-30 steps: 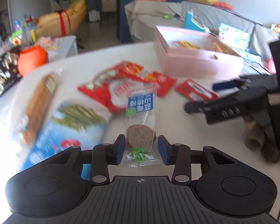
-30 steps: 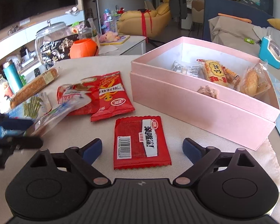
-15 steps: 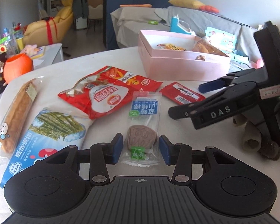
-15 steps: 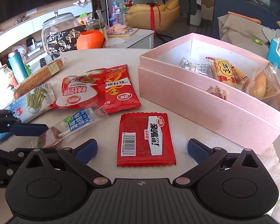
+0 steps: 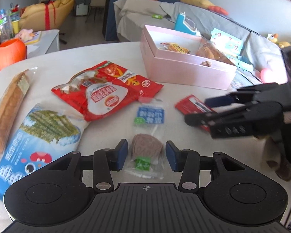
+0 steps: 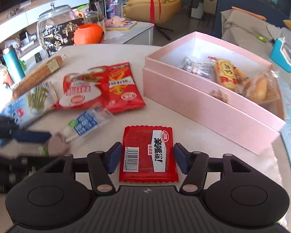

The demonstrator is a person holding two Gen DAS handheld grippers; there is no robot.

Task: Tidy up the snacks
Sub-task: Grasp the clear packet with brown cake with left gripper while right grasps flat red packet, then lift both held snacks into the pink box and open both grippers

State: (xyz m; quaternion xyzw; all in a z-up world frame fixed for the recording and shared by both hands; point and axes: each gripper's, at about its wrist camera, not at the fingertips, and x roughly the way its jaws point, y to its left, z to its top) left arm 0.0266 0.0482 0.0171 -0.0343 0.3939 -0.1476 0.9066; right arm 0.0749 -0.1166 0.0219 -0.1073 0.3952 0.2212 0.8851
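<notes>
— Right gripper point(image 6: 145, 158) is closing round the red packet point(image 6: 147, 152) at the bottom middle, pads not yet touching.

— Left gripper point(image 5: 147, 155) straddles the clear lolly wrapper point(image 5: 147, 136), slack. Pinch edges squarely, then lift toward the pink box point(image 6: 213, 104), upper right.

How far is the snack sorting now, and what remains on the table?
Done: several snacks lie inside the pink box. In hand: the right tongs are closing around the small red packet; the left tongs straddle the clear lollipop packet. Left: two big red bags, seaweed pack, long bread stick.
</notes>
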